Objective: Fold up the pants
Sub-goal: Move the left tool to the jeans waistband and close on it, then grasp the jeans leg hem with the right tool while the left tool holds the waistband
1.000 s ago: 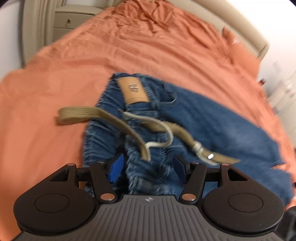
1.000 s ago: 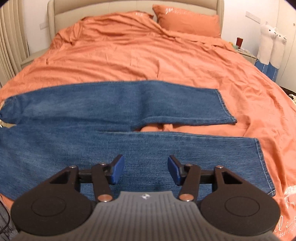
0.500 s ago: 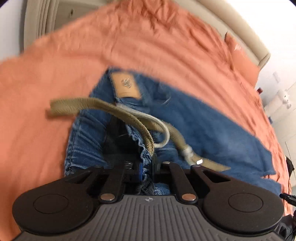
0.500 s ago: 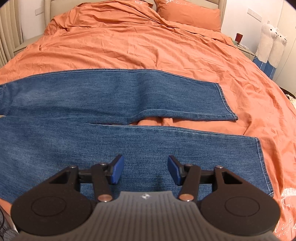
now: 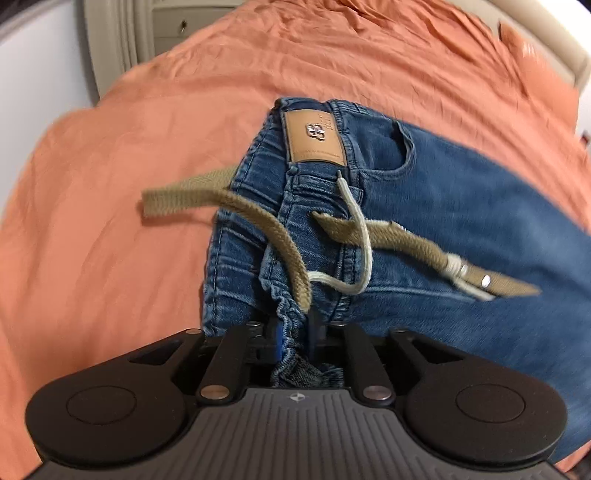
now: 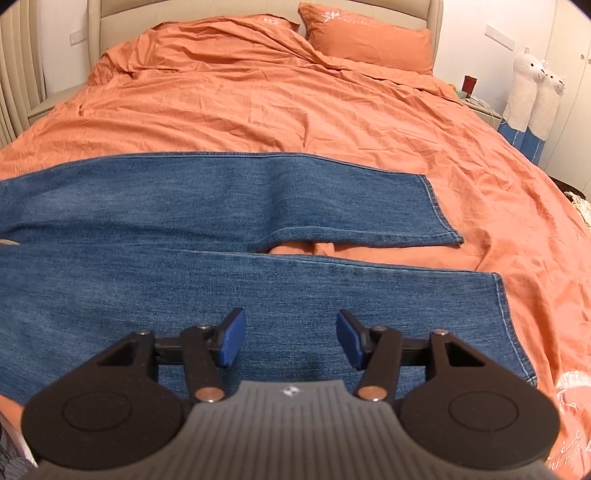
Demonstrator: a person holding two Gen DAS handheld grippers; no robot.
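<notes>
Blue jeans (image 5: 461, 206) lie on an orange bed cover (image 5: 110, 221). In the left wrist view I see the waistband with a tan leather patch (image 5: 314, 138), a khaki belt (image 5: 258, 218) and a white drawstring (image 5: 360, 236). My left gripper (image 5: 293, 330) is shut on the bunched waistband. In the right wrist view both legs (image 6: 221, 206) lie flat side by side, hems to the right. My right gripper (image 6: 290, 341) is open and empty, hovering over the near leg (image 6: 332, 288).
An orange pillow (image 6: 365, 44) and the beige headboard (image 6: 221, 18) are at the far end. Two plush alpacas (image 6: 535, 96) and a nightstand (image 6: 476, 99) stand right of the bed. A drawer unit (image 5: 177, 26) stands beyond the bed's left side.
My left gripper closed on the waistband and has lifted it a little; the belt swung. My right gripper moved closer over the near leg, staying open.
</notes>
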